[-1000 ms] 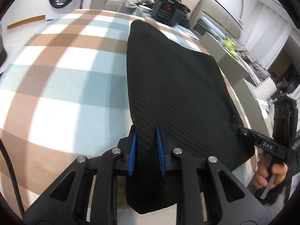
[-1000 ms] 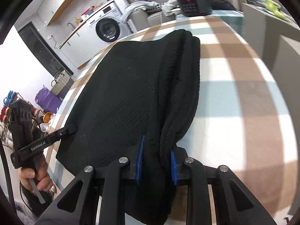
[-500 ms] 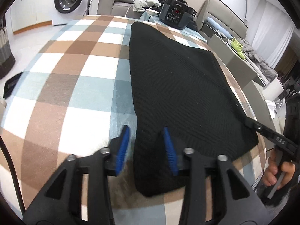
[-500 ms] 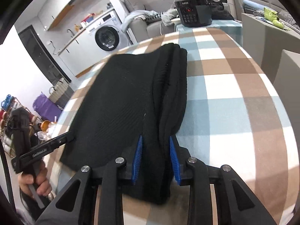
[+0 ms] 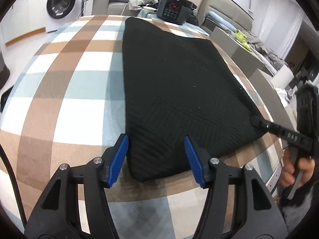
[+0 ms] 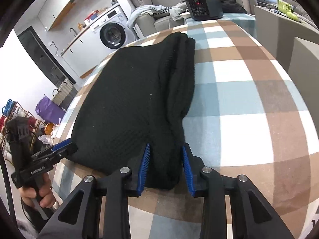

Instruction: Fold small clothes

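A black knit garment (image 5: 179, 79) lies folded lengthwise on the plaid-covered table (image 5: 69, 79). My left gripper (image 5: 155, 155) straddles its near corner; the jaws are opening and the blue pads stand clear of the cloth. In the right wrist view the garment (image 6: 127, 99) has a thick rolled fold along its right edge. My right gripper (image 6: 165, 167) is shut on the near end of that fold, with a pad against each side. The left gripper (image 6: 66, 148) shows at the garment's near left corner, and a right finger (image 5: 259, 122) rests at the near right corner.
A black cooker (image 5: 173, 12) stands at the table's far end. Grey chair backs (image 5: 239, 45) line the right side. A washing machine (image 6: 111, 35) is behind on the left. A person's hand (image 5: 293, 171) holds the right gripper's handle. Bare plaid cloth (image 6: 249, 99) lies right of the garment.
My left gripper's jaws spread and let go of the garment's near corner while pulling back. The right gripper drew back a little, still around the fold, and more of the garment's near edge shows.
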